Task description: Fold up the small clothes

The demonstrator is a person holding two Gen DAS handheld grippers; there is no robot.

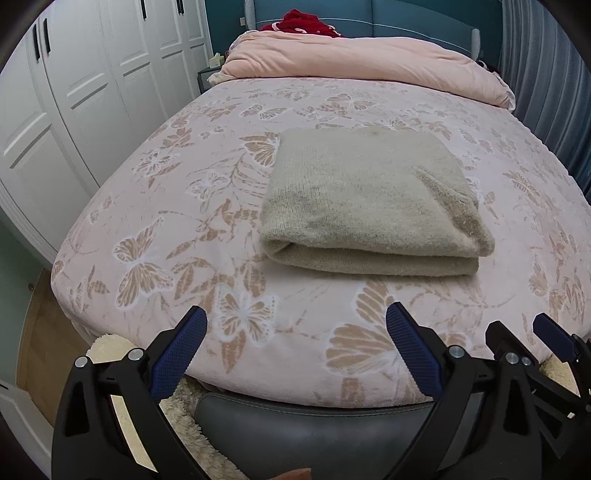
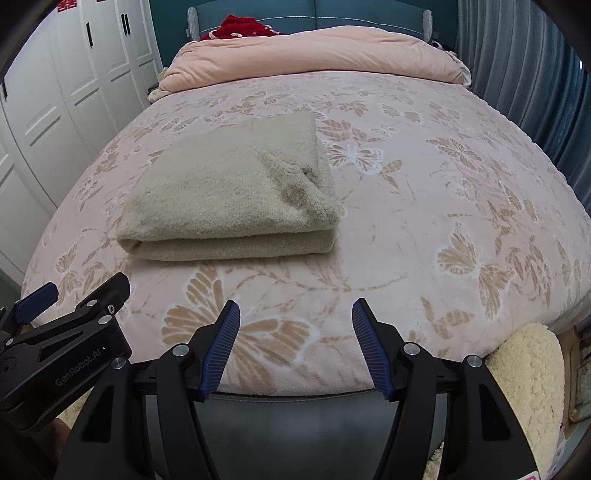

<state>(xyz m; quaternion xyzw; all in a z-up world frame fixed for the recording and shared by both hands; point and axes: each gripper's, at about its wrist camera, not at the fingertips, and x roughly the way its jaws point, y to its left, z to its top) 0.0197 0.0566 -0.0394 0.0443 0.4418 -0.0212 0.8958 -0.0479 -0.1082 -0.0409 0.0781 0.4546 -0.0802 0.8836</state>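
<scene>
Left wrist view: left gripper (image 1: 295,325) has fingers spread, nothing between them, the folded garment (image 1: 369,206) lying ahead (looks finished). Right wrist view: right gripper (image 2: 295,321) also parted and empty, garment ahead-left of its fingers. Best keep both clear, leaving the fold undisturbed.

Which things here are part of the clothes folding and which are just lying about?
Part of the job:
- beige garment, folded on the bed
- left gripper, open, empty
- right gripper, open, empty

Lying about:
- pink quilt
- red cloth
- wardrobe
- curtain
- fluffy rug
</scene>
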